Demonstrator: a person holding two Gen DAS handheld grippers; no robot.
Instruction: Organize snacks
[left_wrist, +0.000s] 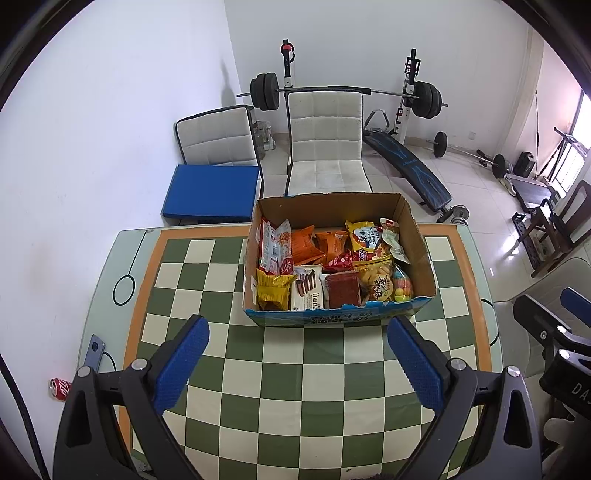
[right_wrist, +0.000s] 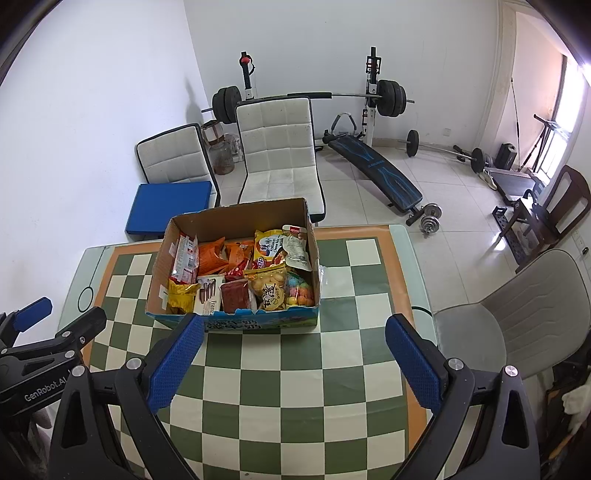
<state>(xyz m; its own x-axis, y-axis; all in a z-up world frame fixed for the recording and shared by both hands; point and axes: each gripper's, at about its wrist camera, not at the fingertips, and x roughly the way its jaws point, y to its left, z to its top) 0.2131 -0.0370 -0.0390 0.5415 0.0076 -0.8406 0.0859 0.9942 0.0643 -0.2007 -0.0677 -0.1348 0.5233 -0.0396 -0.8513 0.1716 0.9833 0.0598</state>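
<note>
Right now both are hovering wide and holding nothing: left hand-held gripper (left_wrist: 297, 341), right hand-held gripper (right_wrist: 295, 339). Snacks (left_wrist: 332, 273) are sitting packed in the cardboard box (left_wrist: 332, 201), which is resting on the checkered desk (left_wrist: 295, 387) just ahead.

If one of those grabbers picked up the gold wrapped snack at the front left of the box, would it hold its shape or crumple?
The gold snack packet would probably crumple: its foil-like wrapper already looks creased. It seems small and puffy, so likely light. The shiny film may be a little slippery, though the textured blue fingers should help. Both grippers are open and hold nothing.
</note>
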